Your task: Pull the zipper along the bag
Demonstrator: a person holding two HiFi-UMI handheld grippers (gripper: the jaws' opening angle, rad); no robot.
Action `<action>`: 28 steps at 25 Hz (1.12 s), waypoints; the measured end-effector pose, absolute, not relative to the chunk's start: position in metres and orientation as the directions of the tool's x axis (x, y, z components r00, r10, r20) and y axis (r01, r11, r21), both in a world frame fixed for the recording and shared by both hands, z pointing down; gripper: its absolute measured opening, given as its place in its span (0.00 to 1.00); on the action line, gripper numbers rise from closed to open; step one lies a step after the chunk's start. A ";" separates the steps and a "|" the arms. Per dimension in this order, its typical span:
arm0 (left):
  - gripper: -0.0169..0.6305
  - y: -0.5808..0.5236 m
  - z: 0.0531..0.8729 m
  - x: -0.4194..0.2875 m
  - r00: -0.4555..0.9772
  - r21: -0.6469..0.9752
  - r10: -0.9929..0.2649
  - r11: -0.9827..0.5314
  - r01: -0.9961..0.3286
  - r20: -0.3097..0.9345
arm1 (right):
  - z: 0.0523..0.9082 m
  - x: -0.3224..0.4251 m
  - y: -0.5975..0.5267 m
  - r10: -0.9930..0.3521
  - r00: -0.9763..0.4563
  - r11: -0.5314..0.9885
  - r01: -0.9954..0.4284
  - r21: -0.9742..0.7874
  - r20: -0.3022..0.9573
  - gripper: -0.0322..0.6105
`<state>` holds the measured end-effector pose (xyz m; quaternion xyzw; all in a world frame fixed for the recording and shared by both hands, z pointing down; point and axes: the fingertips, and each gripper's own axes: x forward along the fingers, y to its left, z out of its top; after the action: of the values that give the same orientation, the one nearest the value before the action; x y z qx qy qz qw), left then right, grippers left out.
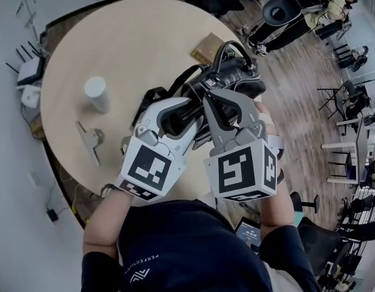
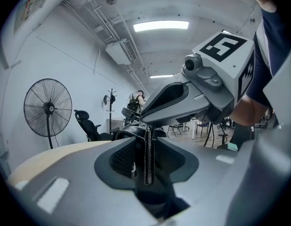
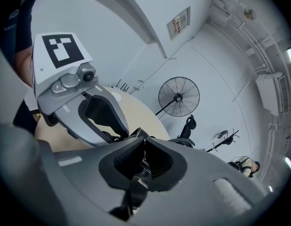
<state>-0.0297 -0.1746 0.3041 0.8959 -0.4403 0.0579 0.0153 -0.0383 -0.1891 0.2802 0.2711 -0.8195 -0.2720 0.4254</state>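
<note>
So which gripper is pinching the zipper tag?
The right gripper: its jaws are shut on the black zipper tag. The left gripper is open.

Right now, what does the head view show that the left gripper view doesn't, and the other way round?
Only the head view: the whole round table, a white cylinder standing on it, and the looped handles on top of the bag. Only the left gripper view: a standing fan, a ceiling light, and the zipper teeth close up between the open left tongs. Both: the black bag and the right tongs, shut on a black tab at the zipper.
</note>
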 end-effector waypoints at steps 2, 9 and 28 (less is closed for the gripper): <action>0.23 -0.177 0.299 -0.031 0.593 -0.033 -0.797 -0.600 -0.799 0.113 | 0.278 -0.038 -0.190 -0.656 -0.518 0.723 -0.221 0.655 0.549 0.07; 0.29 -0.173 0.285 -0.012 0.617 -0.030 -0.778 -0.624 -0.781 0.119 | 0.271 -0.035 -0.191 -0.565 -0.624 0.795 -0.238 0.559 0.539 0.07; 0.22 -0.184 0.298 0.005 0.567 -0.077 -0.802 -0.587 -0.806 0.186 | 0.268 -0.031 -0.192 -0.477 -0.718 0.845 -0.216 0.489 0.507 0.07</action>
<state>0.0047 -0.1840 0.2978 0.8852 -0.4541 0.1008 0.0084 -0.0314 -0.1922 0.2676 0.1915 -0.9045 -0.2021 0.3230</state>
